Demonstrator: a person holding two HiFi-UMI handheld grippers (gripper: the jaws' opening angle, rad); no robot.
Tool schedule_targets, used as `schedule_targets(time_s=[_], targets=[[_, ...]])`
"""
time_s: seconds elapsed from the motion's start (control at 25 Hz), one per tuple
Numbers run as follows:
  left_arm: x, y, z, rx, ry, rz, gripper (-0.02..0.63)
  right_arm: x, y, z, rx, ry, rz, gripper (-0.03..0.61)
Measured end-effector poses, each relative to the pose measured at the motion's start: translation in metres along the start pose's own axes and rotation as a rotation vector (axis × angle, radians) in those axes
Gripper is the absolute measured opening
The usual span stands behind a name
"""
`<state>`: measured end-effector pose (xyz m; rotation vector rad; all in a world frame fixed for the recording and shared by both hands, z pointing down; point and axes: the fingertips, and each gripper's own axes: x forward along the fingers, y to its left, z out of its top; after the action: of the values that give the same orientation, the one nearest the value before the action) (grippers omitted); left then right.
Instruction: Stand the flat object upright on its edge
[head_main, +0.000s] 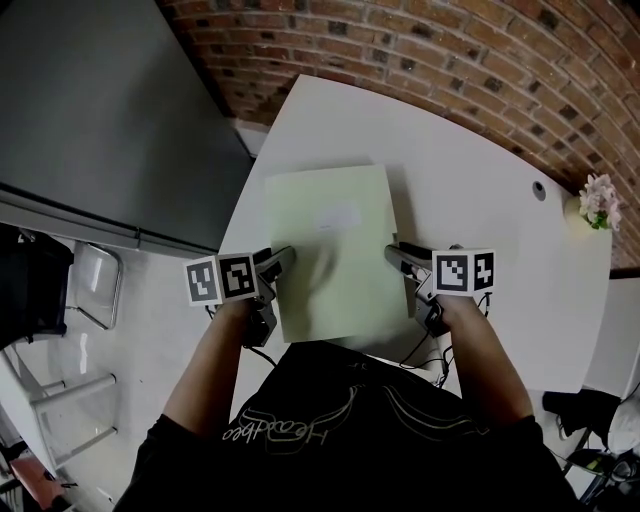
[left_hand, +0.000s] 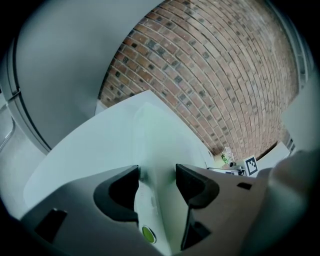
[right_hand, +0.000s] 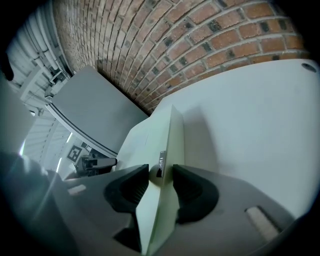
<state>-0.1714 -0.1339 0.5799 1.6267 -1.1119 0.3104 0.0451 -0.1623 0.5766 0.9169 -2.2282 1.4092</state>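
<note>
Now the left claw (head_main: 284, 258) and right claw (head_main: 396, 254) each clamp a side of the thin pale-green folder (head_main: 335, 270).

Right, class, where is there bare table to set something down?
Bare table spreads between the green folder and the flower pot, and beyond the folder toward the brick wall. Crowded near edge: left gripper and right gripper straddle the folder.

You face a red-brown brick wall (head_main: 450, 60) behind the white worktop (head_main: 480, 200). To your left a tall grey cabinet (head_main: 90, 100) stands on a pale, glossy floor (head_main: 150, 330). A small pot of pale flowers (head_main: 598, 203) sits at the worktop's far right edge.
</note>
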Motion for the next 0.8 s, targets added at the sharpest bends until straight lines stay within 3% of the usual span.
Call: schedule_targets(time_s=[0.24, 0.8], targets=[[-0.005, -0.007, -0.002, 0.02, -0.003, 0.007, 0.238, -0.006, 0.002, -0.003, -0.014, -0.007, -0.014, 0.155], [-0.033, -0.062, 0.009, 0.176, -0.08, -0.033, 0.238, -0.06, 0.024, 0.01, -0.094, -0.125, -0.006, 0.152]])
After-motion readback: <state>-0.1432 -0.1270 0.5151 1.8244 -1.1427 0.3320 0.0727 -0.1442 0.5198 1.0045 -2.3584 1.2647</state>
